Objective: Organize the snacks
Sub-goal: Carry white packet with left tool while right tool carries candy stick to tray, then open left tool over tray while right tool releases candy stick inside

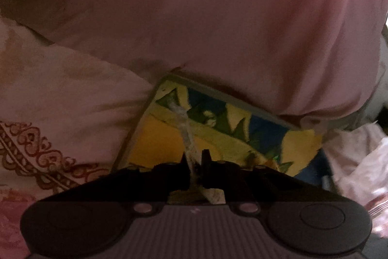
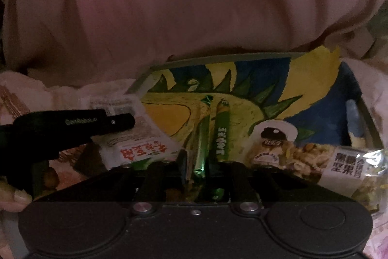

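Pink fabric (image 1: pixel 194 16) fills the dim background in both views, hiding the room; patterned cloth (image 1: pixel 36 149) lies at the left. A painted tray (image 2: pixel 218 60) sits below it, its near edge cut off by the claws. The right claw (image 2: pixel 196 162) is clamped on a green stick (image 2: pixel 202 137); a nut pack (image 2: pixel 303 159) overhangs the tray's right side. The left claw (image 1: pixel 195 162) pinches a pale wrapper (image 1: pixel 186 135) over the tray.

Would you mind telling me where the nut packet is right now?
In the right wrist view, the nut packet lies at the lower right on the painted tray, right of the green sticks at the right gripper.
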